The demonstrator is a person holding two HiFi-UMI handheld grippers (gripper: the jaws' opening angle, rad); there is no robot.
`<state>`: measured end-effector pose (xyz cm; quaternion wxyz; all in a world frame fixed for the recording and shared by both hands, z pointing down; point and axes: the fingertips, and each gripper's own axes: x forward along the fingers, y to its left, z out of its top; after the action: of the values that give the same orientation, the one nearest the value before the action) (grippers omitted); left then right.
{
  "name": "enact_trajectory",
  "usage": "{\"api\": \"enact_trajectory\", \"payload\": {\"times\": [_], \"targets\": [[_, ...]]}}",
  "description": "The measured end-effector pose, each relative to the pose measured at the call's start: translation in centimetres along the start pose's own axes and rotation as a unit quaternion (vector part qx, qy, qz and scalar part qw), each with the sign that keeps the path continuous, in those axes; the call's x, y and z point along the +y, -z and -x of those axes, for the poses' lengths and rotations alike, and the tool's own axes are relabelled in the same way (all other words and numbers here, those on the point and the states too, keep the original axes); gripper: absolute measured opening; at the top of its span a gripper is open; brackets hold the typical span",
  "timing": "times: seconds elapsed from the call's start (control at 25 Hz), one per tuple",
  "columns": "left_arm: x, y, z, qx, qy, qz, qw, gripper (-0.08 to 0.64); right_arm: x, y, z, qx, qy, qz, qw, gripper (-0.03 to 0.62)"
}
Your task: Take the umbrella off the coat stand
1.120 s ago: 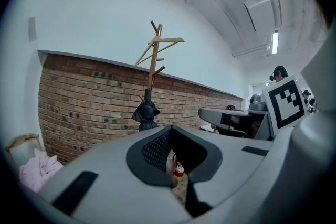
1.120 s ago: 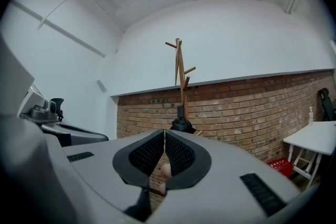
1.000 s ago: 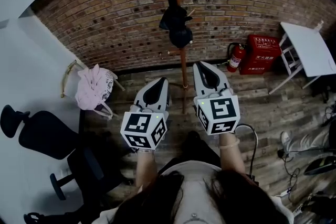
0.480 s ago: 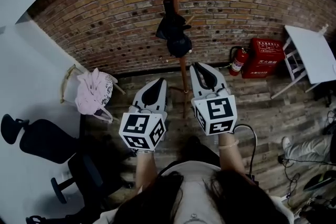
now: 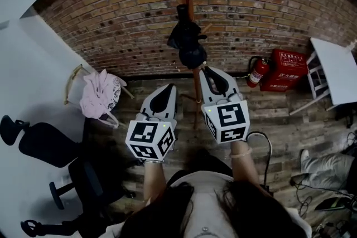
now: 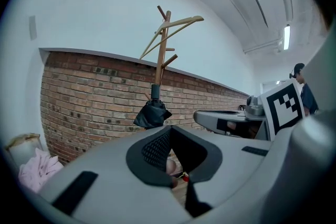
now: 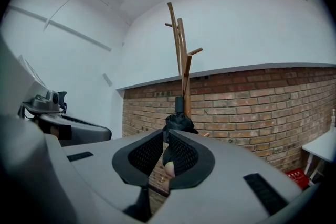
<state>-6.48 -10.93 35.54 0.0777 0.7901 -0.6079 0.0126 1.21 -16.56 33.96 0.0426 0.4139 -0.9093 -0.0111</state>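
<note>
Umbrella hangs folded on the stand, long axis upright, handle uppermost, before the brick wall. Our left gripper and right gripper point toward it, jaws closed and empty. An extinguisher stands to the right.

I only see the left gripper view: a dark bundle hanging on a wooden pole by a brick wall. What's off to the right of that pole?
Observer: The head view shows a white table right of the coat stand.
Operator: Is the other tool holding anything?
Observer: No. In the right gripper view the right tool has its jaws together, empty, with the umbrella beyond them.
Operator: And over on the left?
Observer: A black office chair, at the head view's left edge.
</note>
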Motion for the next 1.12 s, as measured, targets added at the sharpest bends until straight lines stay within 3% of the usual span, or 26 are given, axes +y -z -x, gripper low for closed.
{"api": "enact_trajectory", "payload": {"times": [0.68,1.12], "targets": [[1.4,-0.3,-0.6,-0.001,-0.043,0.004,0.9991,0.009,-0.9,0.4,-2.9,0.001,-0.030,0.009,1.000,0.040],[3.2,-1.1,-2.0,0.000,-0.019,-0.009,0.9998,0.009,-0.7,-0.1,-5.0,-0.006,-0.017,0.006,1.000,0.048]]}}
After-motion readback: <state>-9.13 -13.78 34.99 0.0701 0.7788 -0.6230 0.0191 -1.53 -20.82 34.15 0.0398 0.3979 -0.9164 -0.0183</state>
